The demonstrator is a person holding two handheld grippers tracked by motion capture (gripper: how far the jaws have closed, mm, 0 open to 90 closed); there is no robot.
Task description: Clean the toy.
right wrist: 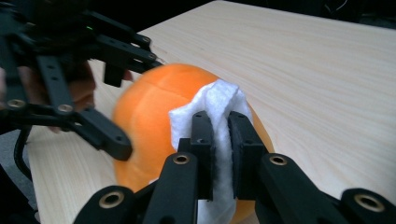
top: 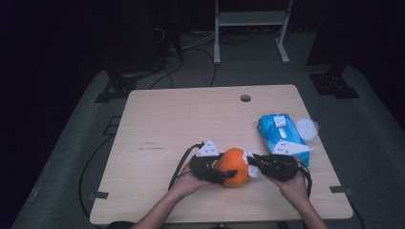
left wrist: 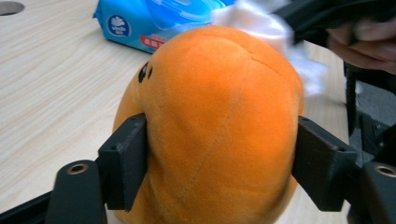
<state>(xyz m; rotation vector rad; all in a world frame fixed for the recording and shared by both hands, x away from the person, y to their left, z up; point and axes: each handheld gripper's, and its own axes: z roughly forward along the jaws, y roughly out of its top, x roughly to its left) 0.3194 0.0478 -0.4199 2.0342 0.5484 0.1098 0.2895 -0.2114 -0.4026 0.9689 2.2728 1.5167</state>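
An orange plush toy stands near the front edge of the wooden table. My left gripper comes at it from the left and is shut on it. In the left gripper view both black pads dent the plush toy at its sides. My right gripper reaches in from the right, shut on a white wipe that lies against the top right of the toy. The right gripper view shows its jaws pinching the wipe, with the left gripper beyond on the toy.
A blue pack of wet wipes lies at the right of the table, with a round white lid beside it near the right edge. A cable hole sits at the far edge. Dark stands and cables surround the table.
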